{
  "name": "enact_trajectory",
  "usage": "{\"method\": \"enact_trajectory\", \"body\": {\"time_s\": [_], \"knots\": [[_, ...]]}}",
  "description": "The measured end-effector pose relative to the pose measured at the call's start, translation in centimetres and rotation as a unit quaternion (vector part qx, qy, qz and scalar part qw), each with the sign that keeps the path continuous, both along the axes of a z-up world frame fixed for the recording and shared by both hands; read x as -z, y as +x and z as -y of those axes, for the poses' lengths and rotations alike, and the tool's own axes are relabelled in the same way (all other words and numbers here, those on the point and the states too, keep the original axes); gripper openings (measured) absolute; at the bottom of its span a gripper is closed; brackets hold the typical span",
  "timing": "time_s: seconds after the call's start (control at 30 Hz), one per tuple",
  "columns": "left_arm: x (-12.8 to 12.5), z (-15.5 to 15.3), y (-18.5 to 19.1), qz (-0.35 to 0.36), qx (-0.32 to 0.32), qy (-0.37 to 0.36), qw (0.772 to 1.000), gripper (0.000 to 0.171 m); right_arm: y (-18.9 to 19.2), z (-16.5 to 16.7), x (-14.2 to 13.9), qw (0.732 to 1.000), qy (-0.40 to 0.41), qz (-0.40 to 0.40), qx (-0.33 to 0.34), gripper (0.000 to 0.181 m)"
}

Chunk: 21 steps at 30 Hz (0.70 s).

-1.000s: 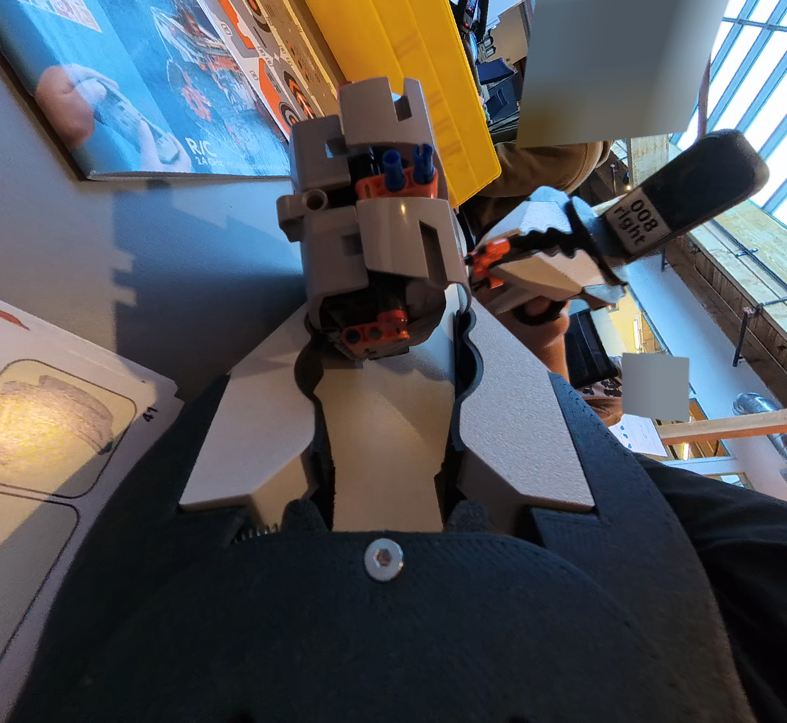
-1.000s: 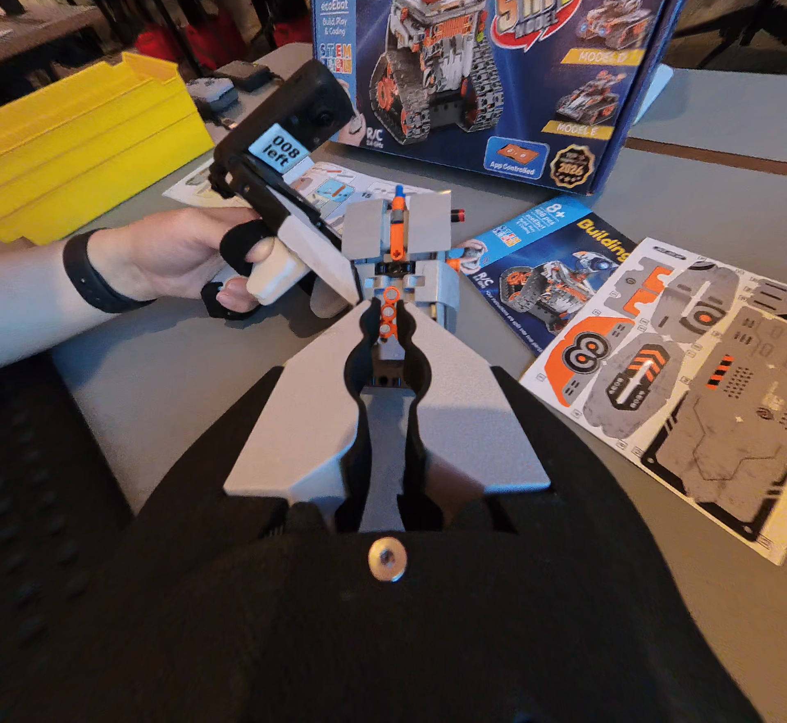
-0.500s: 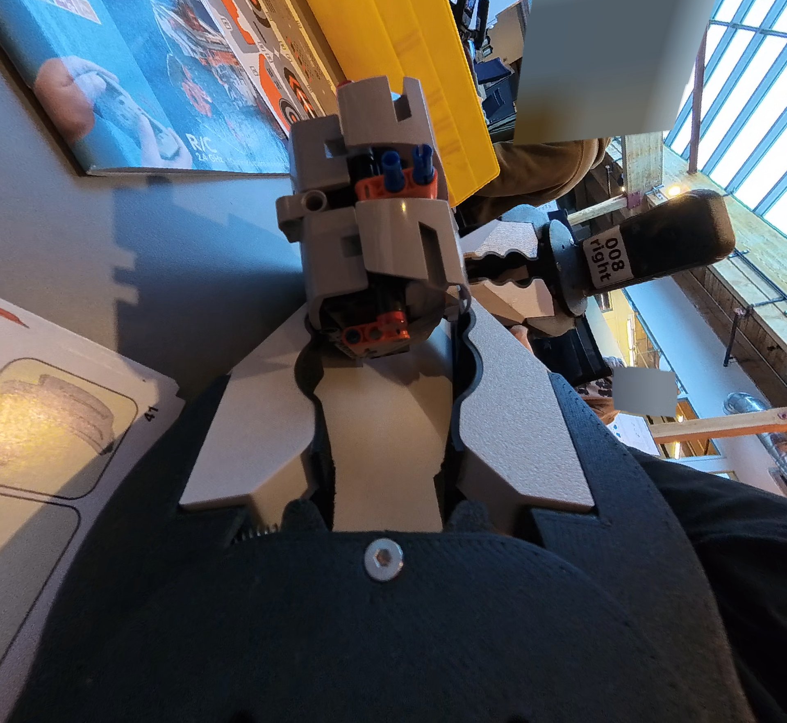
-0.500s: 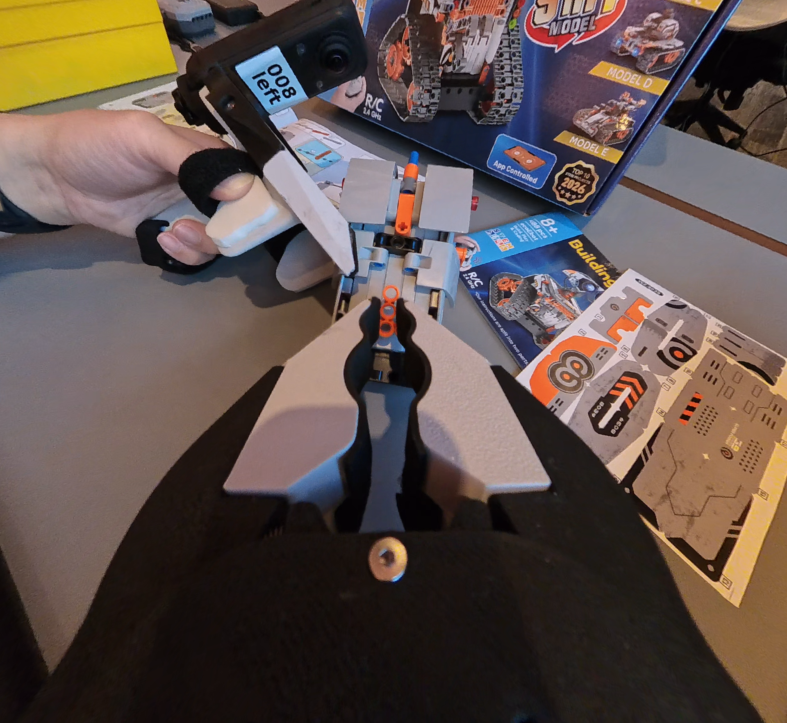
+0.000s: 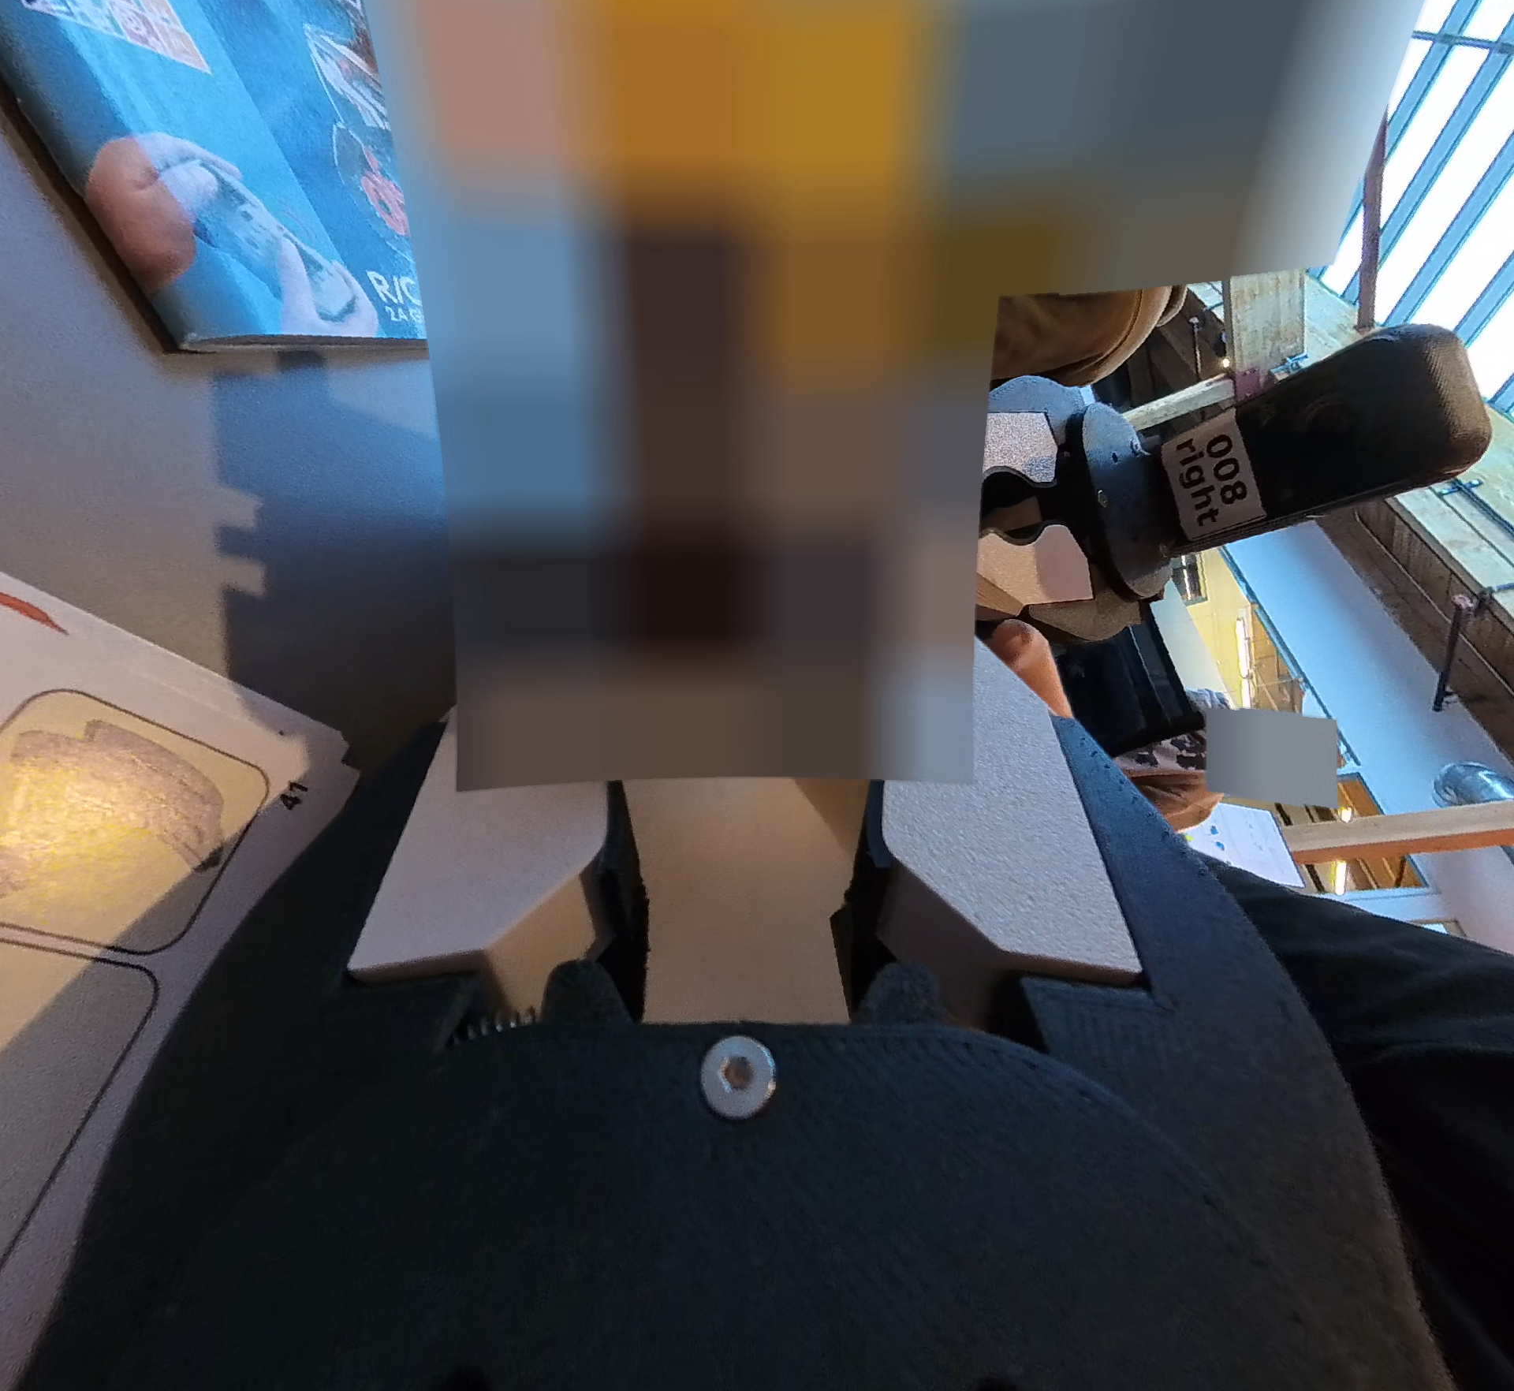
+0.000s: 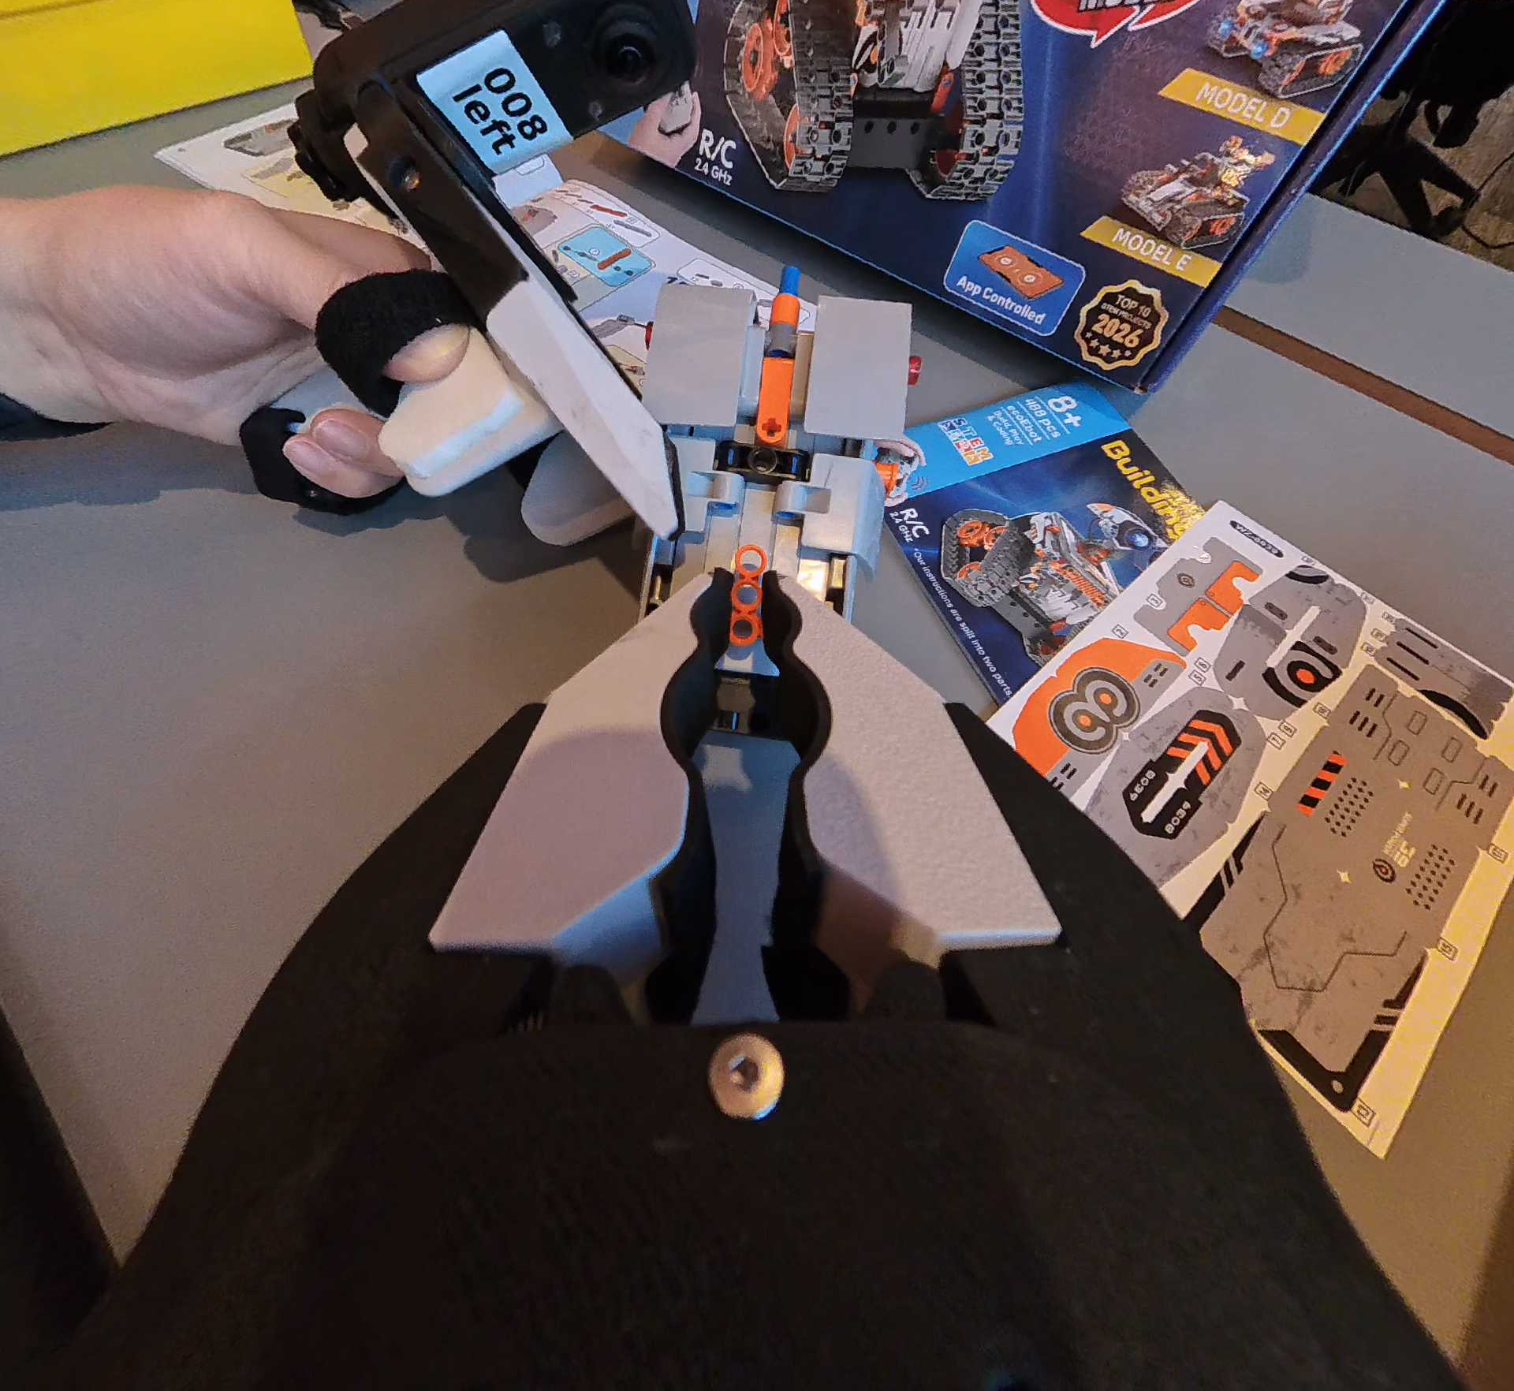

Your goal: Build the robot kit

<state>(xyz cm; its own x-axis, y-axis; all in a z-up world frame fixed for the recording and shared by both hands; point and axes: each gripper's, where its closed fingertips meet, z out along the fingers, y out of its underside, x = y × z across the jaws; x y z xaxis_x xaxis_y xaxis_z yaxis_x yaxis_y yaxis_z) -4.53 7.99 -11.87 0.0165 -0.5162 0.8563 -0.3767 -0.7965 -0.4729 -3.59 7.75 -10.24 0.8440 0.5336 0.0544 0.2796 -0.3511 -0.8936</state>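
Right gripper (image 6: 747, 598) pinches a small orange three-hole beam (image 6: 747, 591), jaws narrow, tip just above the grey brick model (image 6: 778, 450) on the table (image 6: 246, 696). Left gripper (image 6: 647, 500) clamps the model's side. Best keep the beam upright and the model steady.
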Motion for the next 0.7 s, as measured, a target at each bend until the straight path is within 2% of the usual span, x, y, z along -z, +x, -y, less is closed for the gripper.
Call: {"method": "enact_trajectory", "body": {"time_s": [0.7], "knots": [[-0.01,0.11,0.08,-0.007,-0.004,0.024,1.0,0.057,-0.03,0.15,0.14,0.999,0.015,0.039,-0.009,0.006]]}}
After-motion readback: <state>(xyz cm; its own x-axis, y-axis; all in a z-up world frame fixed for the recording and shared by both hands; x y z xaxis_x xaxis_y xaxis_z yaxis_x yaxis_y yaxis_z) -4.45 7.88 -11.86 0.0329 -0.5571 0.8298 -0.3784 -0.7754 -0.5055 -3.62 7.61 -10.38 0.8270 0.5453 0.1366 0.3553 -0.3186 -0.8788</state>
